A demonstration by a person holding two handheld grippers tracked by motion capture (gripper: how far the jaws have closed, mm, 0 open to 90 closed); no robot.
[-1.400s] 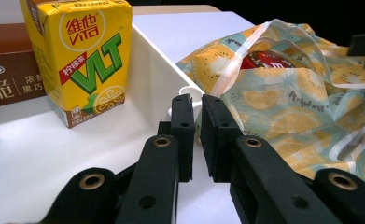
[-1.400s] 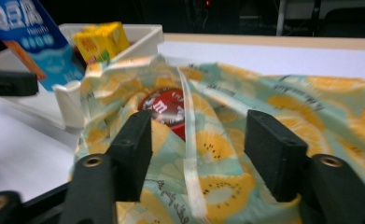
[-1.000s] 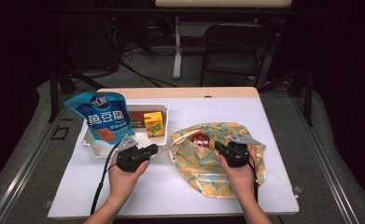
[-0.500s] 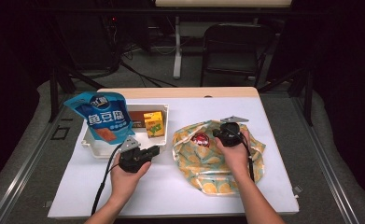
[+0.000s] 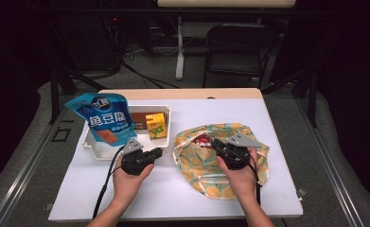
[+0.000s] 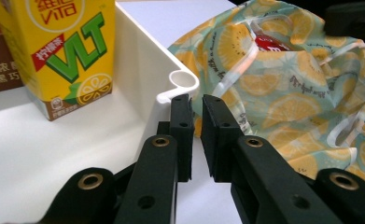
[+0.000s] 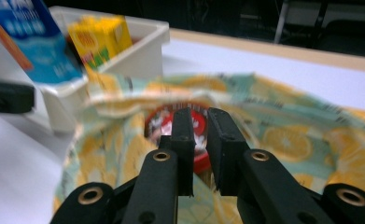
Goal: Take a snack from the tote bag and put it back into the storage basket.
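1. Since a second ago, the right tool (image 5: 219, 144) has gone up over the bag and come back a little toward the person, and its jaws have just been closing with nothing between them; the left tool (image 5: 155, 153) hasn't budged.
2. Biggest thing here is the white counter (image 5: 277, 123), with everything else sitting on it.
3. Next up, the lemon-print bag (image 5: 206, 170) lies crumpled right of the middle, mouth gaping toward the tray.
4. White tray (image 5: 166, 116) sits just left of the bag, its near corner nearly touching the fabric in the left gripper view (image 6: 185, 81).
5. Blue snack pouch (image 5: 106, 118) leans upright in the tray's left side.
6. Yellow drink carton (image 5: 156, 125) stands in the tray's right side, with a brown box (image 5: 139, 118) behind it.
7. Red round thing (image 5: 203, 140) sits inside the bag's mouth, kinda blurry in the right gripper view (image 7: 200, 122).
8. Right tool hovers at the bag's opening pointing at the red thing, clenched on nothing.
9. Left tool is clenched too, empty, its tips just beside the tray corner and the bag's edge.
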